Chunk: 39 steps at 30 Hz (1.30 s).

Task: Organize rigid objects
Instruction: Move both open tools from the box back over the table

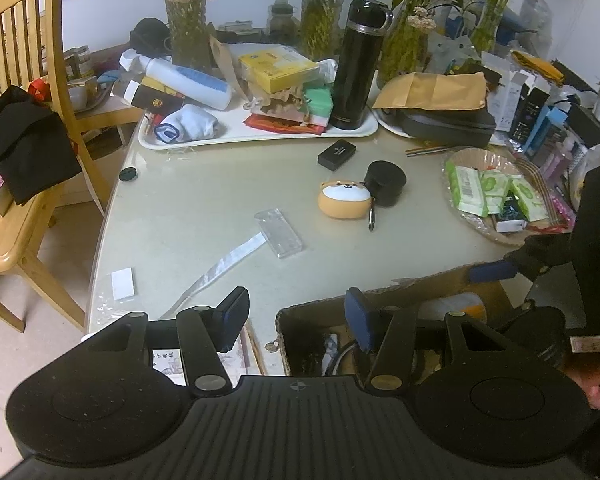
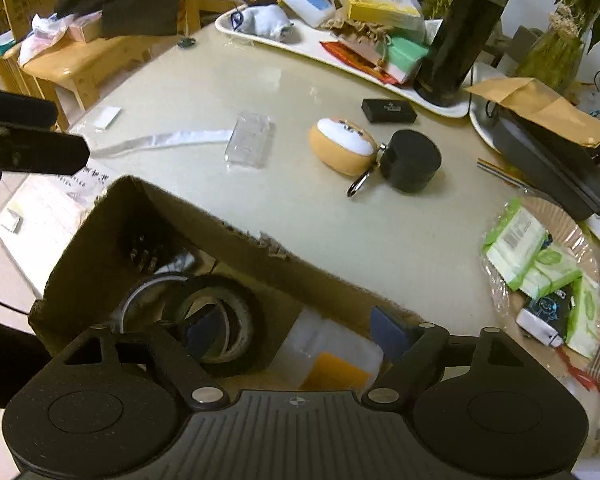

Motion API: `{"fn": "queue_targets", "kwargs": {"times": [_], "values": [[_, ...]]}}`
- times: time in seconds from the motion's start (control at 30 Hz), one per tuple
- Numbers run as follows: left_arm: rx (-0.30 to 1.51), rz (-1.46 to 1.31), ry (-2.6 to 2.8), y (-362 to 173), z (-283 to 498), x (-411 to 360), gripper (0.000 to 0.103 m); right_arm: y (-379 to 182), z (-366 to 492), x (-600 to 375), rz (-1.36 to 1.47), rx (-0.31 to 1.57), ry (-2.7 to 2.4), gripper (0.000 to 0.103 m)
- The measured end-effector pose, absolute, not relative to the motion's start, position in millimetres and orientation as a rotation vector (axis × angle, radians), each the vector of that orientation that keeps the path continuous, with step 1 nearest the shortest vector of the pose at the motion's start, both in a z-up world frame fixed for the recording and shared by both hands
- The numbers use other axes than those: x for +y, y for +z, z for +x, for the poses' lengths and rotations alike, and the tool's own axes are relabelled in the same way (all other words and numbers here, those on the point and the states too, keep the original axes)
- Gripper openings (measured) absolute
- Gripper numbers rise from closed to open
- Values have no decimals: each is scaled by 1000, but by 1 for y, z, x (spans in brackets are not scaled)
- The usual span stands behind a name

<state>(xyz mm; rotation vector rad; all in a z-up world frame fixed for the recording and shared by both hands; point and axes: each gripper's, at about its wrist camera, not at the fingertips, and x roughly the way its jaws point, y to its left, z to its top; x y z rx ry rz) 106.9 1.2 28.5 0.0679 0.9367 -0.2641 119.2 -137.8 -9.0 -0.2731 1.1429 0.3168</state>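
- The cardboard box (image 2: 100,232) is where the rigid things seem to be going: it sits at the near table edge, right under the right gripper (image 2: 300,332), whose fingers are spread wide with nothing between them. A roll of tape (image 2: 224,320) lies below its left finger, and a clear case with an orange card (image 2: 332,364) lies between the two fingers.
- My guess is a drop has just been made, or a fresh pick is about to start; loose items remain on the table (image 1: 204,200).
- Ahead of the right fingers, well beyond the box rim, lie a clear plastic case (image 2: 250,144), an orange dog-faced pouch (image 2: 342,146) with a clip ring, a black round tin (image 2: 410,160) touching it, and a small black box (image 2: 388,111) farther on.
- The left gripper (image 1: 296,316) hovers over the box's left wall, fingers apart and empty; the clear case lies just ahead of its left fingertip.
- The next move likely calls for reaching forward to the clear case. It looks flat and slick, so the fingers must straddle its narrow sides squarely.
- The pouch looks soft and rounded; the tin is hard and smooth.
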Motion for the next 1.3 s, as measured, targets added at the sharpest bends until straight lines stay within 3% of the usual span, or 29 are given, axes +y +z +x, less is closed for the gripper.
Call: {"fn": "queue_targets", "kwargs": {"times": [0.63, 1.3], "values": [[948, 134, -261, 17, 122, -10, 52, 9, 159, -188, 0, 1086, 197, 99], [943, 171, -277, -20, 184, -18, 52, 5, 186, -205, -31, 1092, 130, 100]]}}
